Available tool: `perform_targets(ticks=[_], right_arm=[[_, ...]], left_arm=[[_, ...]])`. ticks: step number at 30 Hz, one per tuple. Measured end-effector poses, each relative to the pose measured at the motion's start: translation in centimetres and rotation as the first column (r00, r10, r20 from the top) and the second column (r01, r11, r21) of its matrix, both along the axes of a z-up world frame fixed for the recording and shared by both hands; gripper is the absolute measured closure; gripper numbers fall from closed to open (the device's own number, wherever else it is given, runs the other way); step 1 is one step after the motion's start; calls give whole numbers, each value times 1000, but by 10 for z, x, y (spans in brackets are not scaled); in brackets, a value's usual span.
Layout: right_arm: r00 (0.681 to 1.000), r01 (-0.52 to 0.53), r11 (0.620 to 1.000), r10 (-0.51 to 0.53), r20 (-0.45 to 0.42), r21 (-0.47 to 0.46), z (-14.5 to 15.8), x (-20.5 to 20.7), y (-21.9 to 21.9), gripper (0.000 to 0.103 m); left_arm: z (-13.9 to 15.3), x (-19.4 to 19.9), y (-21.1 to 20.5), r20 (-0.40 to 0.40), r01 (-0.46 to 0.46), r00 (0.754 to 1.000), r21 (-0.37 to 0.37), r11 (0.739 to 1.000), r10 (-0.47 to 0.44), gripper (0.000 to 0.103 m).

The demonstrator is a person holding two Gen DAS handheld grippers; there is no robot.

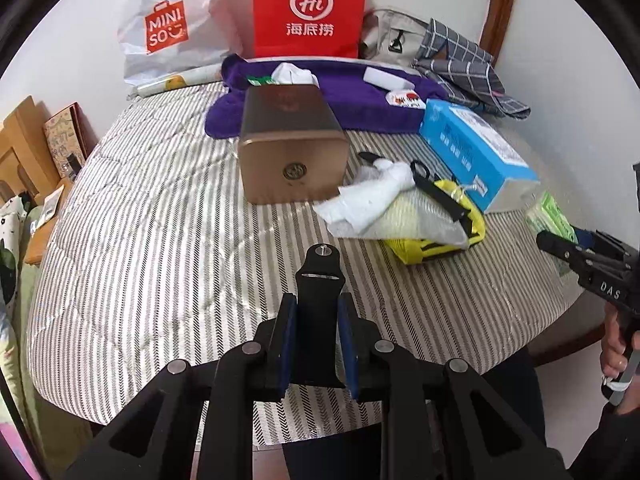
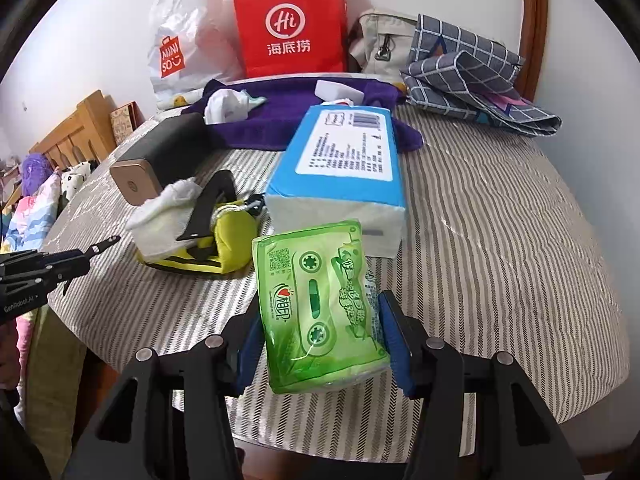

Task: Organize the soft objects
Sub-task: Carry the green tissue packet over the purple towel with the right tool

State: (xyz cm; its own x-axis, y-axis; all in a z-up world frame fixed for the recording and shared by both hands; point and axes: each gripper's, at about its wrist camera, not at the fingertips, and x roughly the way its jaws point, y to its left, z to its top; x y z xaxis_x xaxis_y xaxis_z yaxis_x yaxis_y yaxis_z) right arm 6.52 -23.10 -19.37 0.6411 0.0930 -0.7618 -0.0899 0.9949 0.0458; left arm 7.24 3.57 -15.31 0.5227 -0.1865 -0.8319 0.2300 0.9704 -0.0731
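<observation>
The left tool [image 1: 316,344] is closed on a black strap [image 1: 320,276], which stands up between its blue pads [image 1: 347,344] above the near part of the desk [image 1: 160,240]; the desk carries a striped quilted cover. The right tool [image 2: 320,344] is clamped on a green tissue pack [image 2: 316,304], pads pressing its left and right sides, with the pack tilted away from the camera over the near middle of the desk. In the left wrist view the right tool appears at the right edge, with the green pack just beyond it and the person's hand [image 1: 618,344] on its grip. Just beyond the green pack lies a blue tissue box [image 2: 344,160], long side running toward the far wall. Left of the blue box sits a yellow pouch [image 2: 228,240] with a white cloth [image 2: 168,200] and a second black strap [image 2: 208,208] lying on top of it. Farther left, a gold box [image 1: 292,148] lies on its side, touching the white cloth in the right wrist view. Behind these a purple towel [image 1: 344,96] is spread across the far part of the desk, carrying a crumpled white item [image 1: 292,74] and a white block [image 1: 388,78]. Against the far wall stand a white shopping bag [image 1: 172,28], a red paper bag [image 1: 310,8] and a beige bag [image 2: 380,40]. A grey checked cloth [image 2: 472,80] lies at the far right.
</observation>
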Motion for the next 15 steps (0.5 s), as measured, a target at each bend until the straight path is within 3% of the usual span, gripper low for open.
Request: perform_targets(ticks=[15], right_arm=[[999, 12, 999, -14, 49, 40, 51, 5, -3, 50]], left_arm=[[61, 14, 8, 85, -20, 996, -48, 999, 24, 83]])
